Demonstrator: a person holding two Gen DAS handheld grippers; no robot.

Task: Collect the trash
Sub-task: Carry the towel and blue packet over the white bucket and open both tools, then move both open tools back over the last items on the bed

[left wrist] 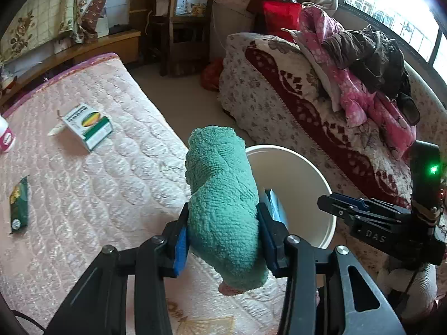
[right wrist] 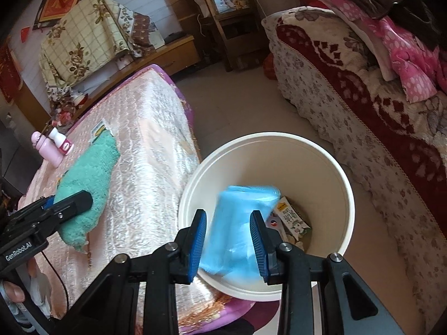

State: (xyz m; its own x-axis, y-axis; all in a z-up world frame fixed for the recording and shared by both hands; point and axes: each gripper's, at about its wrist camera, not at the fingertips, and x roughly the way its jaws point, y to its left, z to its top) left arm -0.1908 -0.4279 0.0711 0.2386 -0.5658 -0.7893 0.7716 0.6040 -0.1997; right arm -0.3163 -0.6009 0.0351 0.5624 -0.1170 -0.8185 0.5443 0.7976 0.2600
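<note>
Your left fingers (left wrist: 178, 251) are clamped on the green towel roll (left wrist: 223, 195), whose long axis runs forward along them, its far end level with the near rim of the white bucket (left wrist: 315, 173). The left gripper (left wrist: 223, 247) hangs over the edge of the pink quilted mattress (left wrist: 97, 181), with the bucket ahead and a little to the right, so a short reach that way looks like the move that matters. The right gripper (right wrist: 227, 240) is the nearer one, directly over the bucket mouth; its fingers stand wide apart around the blue plastic packet (right wrist: 240, 229), which is blurred and seems not to be pinched. A green and white box (left wrist: 88, 125) and a dark green wrapper (left wrist: 19, 205) lie well apart on the mattress, to your left.
</note>
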